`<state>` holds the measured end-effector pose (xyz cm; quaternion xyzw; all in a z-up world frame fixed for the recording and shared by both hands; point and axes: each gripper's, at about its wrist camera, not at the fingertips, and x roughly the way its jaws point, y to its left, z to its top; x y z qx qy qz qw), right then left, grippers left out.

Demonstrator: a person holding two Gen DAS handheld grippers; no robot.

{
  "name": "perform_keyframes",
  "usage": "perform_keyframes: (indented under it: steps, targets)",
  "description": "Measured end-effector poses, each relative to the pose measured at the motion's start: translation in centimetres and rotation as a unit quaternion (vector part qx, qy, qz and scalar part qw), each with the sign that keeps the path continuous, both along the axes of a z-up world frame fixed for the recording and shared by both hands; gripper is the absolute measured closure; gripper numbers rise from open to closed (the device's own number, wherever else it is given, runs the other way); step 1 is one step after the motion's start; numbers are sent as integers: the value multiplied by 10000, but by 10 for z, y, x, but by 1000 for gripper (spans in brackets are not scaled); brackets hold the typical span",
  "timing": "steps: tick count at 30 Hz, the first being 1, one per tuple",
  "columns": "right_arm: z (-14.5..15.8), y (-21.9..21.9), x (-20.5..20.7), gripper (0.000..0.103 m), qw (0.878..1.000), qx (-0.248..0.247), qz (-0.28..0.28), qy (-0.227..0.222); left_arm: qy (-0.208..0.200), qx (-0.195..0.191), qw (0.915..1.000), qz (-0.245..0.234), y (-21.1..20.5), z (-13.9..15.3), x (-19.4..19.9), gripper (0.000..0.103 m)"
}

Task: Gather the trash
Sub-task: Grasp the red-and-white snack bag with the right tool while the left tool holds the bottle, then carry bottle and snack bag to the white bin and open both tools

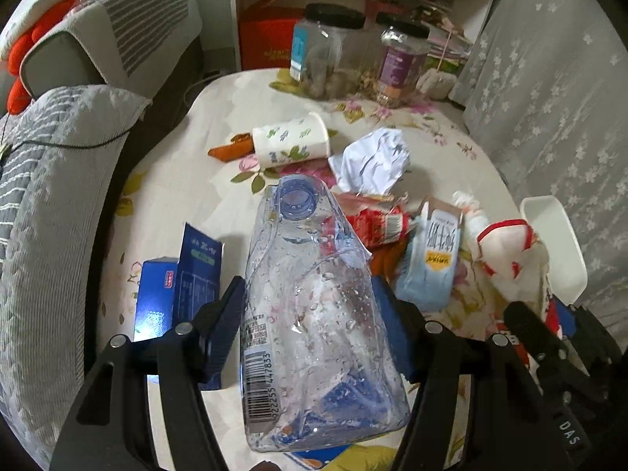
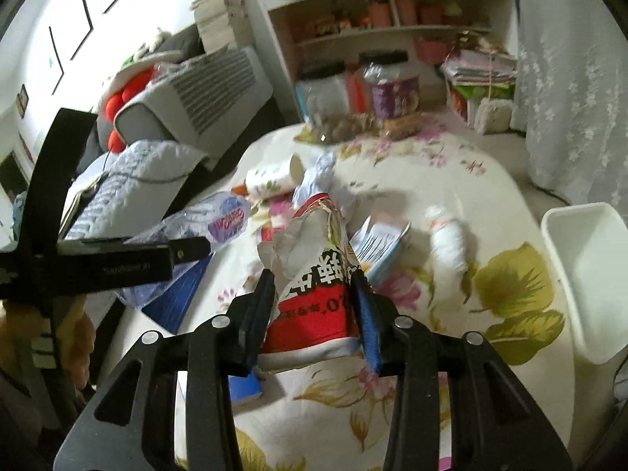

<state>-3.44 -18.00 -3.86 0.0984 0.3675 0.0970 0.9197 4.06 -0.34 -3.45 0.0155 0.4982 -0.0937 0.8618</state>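
My left gripper (image 1: 308,310) is shut on a crushed clear plastic bottle (image 1: 314,294), wet inside, its open neck pointing away over the table. My right gripper (image 2: 312,306) is shut on a crumpled red and white carton (image 2: 314,274) with black characters, held above the cloth. The same carton (image 1: 510,251) shows at the right of the left wrist view. More trash lies on the floral tablecloth (image 2: 451,180): a flowered paper cup (image 1: 290,139) on its side, a white paper ball (image 1: 373,161), a red wrapper (image 1: 376,223), a pale blue carton (image 1: 431,259) and a small white bottle (image 2: 447,243).
A white rectangular bin (image 2: 588,274) sits at the table's right edge. Two clear jars (image 1: 322,51) (image 1: 400,62) stand at the back. A blue box (image 1: 176,286) lies near left. A grey sofa (image 1: 59,196) borders the left, a lace curtain (image 1: 549,98) the right.
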Motion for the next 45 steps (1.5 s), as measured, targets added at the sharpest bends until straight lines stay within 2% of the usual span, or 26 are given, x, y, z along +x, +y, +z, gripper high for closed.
perform_keyframes:
  steps: [14, 26, 33, 41, 44, 45]
  targets:
    - [12, -53, -5, 65, 9949, -94, -952, -334, -426, -238, 9987, -176, -47, 15, -4, 39]
    - [20, -120, -13, 65, 9804, -117, -1907, -486, -536, -199, 9972, -476, -94, 14, -7, 39]
    - [11, -168, -11, 65, 9616, -353, -2709, -250, -529, -172, 9959, -708, -124, 9, -9, 39]
    - [1, -220, -3, 64, 9398, -571, -3367, 104, -612, -385, 9916, -1073, -177, 16, -13, 39]
    - [-1, -241, -4, 57, 9319, -465, -3587, 271, -650, -421, 9888, -1274, -202, 17, -12, 39]
    - [0, -249, -6, 47, 9276, -431, -3698, 303, -664, -426, 9877, -1348, -210, 16, -12, 39]
